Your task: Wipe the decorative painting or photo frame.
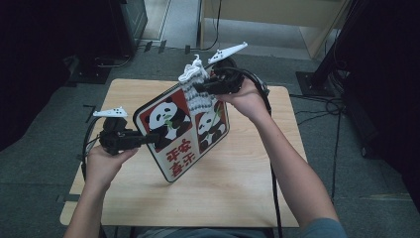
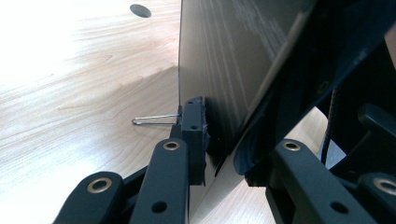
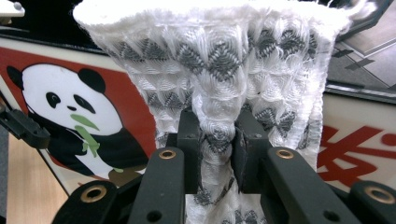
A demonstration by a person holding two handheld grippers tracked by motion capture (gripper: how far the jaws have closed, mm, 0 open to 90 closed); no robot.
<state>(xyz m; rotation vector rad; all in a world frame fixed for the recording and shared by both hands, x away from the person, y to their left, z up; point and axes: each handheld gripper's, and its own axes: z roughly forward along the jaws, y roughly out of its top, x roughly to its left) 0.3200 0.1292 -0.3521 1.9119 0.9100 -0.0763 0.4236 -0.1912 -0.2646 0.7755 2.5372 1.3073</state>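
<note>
The panda board [image 1: 183,131] is a flat rounded-corner panel with a white border and a red face, held tilted on edge above the wooden counter [image 1: 237,188], its lower corner near the counter top. Two picture fields sit side by side on it, each with a black-and-white panda chewing green bamboo. Below the pandas run red Chinese characters on the white ground; in the high view they appear to read 平安 and 喜乐, though they are small and slanted. In the left tool view the board's back [image 2: 224,60] shows as a dark plain surface standing up from the counter, with a thin wire clip [image 2: 154,119] jutting from the tool at its edge.

The left tool [image 1: 148,140] is at the board's left edge, its jaws drawn together and clamped on that edge, one pad [image 2: 194,135] against the back and the other on the front.

Over the board's top edge hangs a knitted cloth [image 1: 198,87], white with grey zigzag and diamond rows, with a plain white hem at the top. It drapes down over the red face between the pandas.

The right tool [image 1: 205,88] comes in from the right at the board's upper edge. Its jaws are close together and pinch a bunched fold of the knitted cloth [image 3: 217,135] between the pads, the cloth fanning out wide above the grip.
</note>
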